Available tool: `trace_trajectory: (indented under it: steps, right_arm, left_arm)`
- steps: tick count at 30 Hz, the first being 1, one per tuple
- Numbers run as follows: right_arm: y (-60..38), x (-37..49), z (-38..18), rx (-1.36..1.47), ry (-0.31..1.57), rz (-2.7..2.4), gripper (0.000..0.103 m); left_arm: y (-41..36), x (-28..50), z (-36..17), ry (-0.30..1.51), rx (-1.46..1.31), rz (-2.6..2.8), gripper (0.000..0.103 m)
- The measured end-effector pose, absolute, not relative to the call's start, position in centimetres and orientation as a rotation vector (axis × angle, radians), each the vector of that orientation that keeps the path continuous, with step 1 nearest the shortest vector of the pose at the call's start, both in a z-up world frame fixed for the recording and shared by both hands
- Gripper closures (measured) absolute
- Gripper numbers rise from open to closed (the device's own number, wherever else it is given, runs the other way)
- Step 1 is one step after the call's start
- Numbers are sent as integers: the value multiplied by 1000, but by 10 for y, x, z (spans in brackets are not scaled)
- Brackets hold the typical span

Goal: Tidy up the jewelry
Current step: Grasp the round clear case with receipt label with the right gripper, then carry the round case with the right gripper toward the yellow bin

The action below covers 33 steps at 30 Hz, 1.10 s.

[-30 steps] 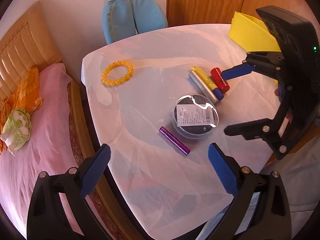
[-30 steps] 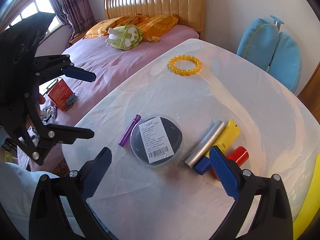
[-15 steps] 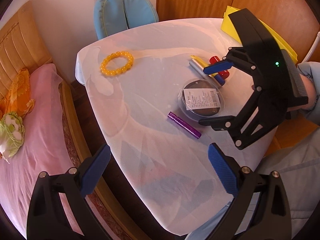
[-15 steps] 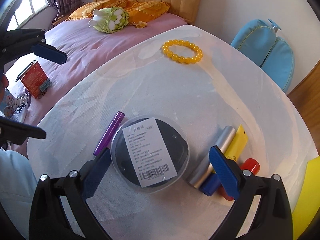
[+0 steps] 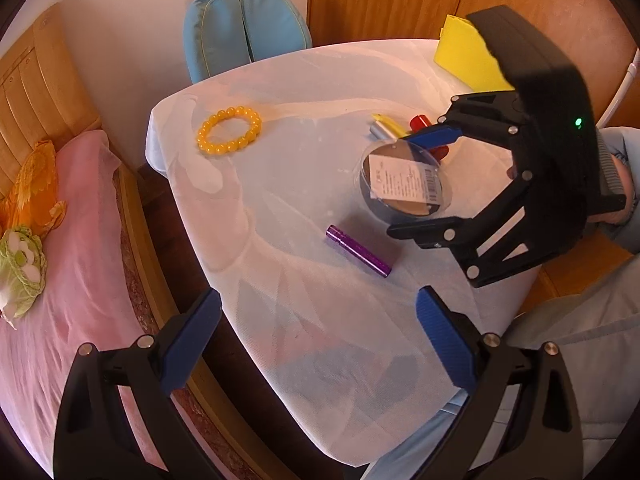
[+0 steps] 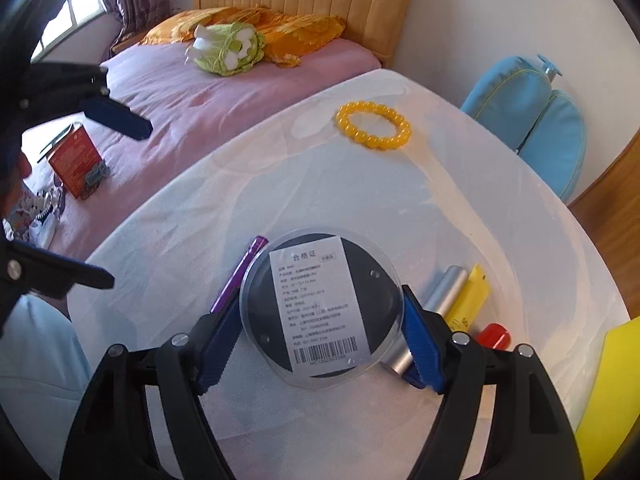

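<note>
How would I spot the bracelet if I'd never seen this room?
Find the white table beside the pink bed. Near its far edge, towards the blue cushions, lies the bracelet, alone. It is a ring of round yellow beads, the only loop among tubes and a round box.

I see a round case [image 6: 320,308] lying flat on my white table [image 6: 460,200], its clear lid shut over a dark inside, with a white paper label and barcode across the top. From my right wrist camera it sits low at about 6 o'clock. A bracelet [image 6: 374,125] of glossy yellow-orange beads lies flat as a closed ring, well apart from the case, up at about 12 o'clock near the far table edge. From my left wrist camera the bracelet [image 5: 229,130] is at about 10 o'clock from the case [image 5: 404,184].
</note>
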State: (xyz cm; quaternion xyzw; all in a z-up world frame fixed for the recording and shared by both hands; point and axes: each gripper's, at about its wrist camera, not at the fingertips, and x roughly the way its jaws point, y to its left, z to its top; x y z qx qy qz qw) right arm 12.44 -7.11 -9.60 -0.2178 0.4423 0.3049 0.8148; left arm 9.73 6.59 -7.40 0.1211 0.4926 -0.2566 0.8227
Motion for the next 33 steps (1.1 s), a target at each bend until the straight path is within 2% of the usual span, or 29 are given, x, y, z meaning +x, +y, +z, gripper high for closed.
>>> trace_trajectory:
  steps: [5, 10, 17, 25, 33]
  right_arm:
    - [-87, 116, -71, -421, 918, 588, 27]
    - [-137, 95, -42, -260, 918, 445, 26]
    - [-232, 53, -21, -119, 894, 276, 26]
    - [-368, 20, 7, -90, 818, 238, 26]
    - [-463, 62, 23, -35, 807, 206, 26]
  left_arm:
    - [56, 99, -69, 1013, 260, -608, 8]
    - [25, 105, -63, 963, 287, -736, 8]
    - [-82, 112, -48, 899, 449, -895, 8]
    - [-206, 115, -24, 857, 370, -889, 8]
    - [-293, 147, 6, 835, 432, -867, 8]
